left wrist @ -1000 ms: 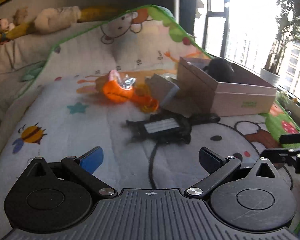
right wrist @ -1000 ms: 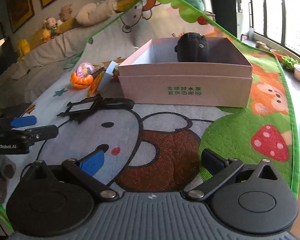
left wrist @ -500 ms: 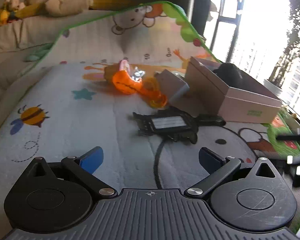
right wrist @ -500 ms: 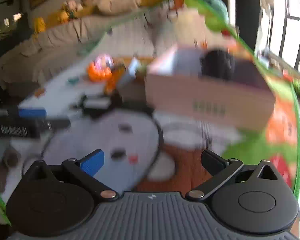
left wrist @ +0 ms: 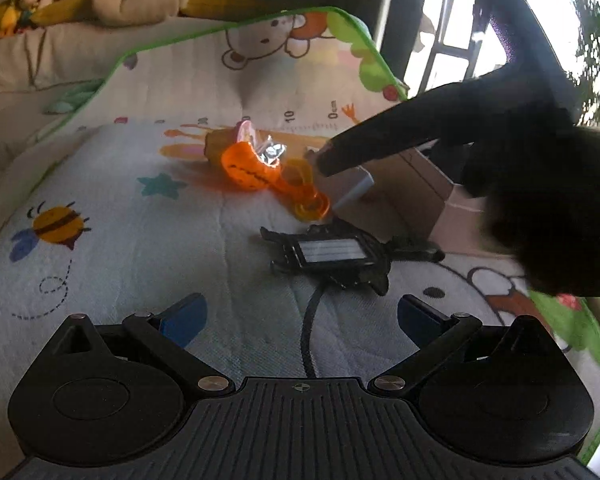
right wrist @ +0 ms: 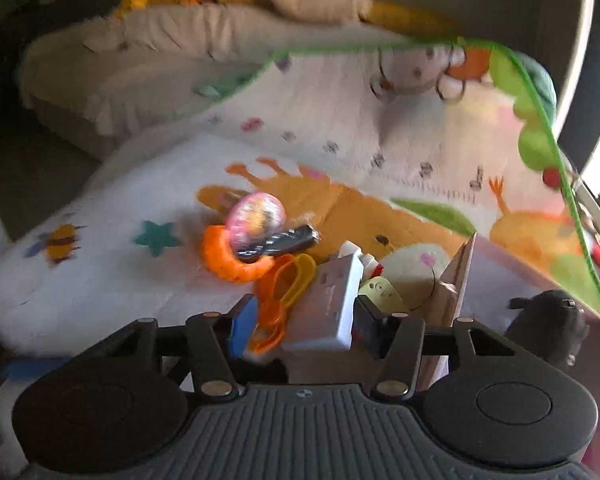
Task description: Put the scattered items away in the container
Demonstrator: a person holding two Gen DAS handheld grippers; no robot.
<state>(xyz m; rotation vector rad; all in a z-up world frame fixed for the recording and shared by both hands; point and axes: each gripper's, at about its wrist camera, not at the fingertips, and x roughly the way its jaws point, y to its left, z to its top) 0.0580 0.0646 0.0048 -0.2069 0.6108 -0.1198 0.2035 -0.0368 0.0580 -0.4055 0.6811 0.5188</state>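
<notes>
My right gripper (right wrist: 304,324) hangs over a heap of toys, its jaws closing around a grey-white box (right wrist: 328,304). The right pad is at the box's side. The blue left pad (right wrist: 242,326) still stands apart from it, over the orange and yellow rings (right wrist: 288,280). Beyond lie an orange pumpkin (right wrist: 224,258), a pink ball (right wrist: 256,216) and a black remote (right wrist: 280,240). The cardboard carton (right wrist: 456,280) holds a black plush toy (right wrist: 548,324). My left gripper (left wrist: 300,314) stays open and empty, short of a black phone holder (left wrist: 332,252).
All this lies on a cartoon play mat (left wrist: 140,240) with a green edge. A sofa with plush toys (left wrist: 136,0) runs along the back. In the left wrist view the right hand's dark tool (left wrist: 440,120) reaches across the carton (left wrist: 416,200). Windows stand at the right.
The right gripper swung left from facing the carton to the toy heap, and its jaws narrowed around the grey-white box. The right hand's tool now crosses the left view. The left gripper stayed put.
</notes>
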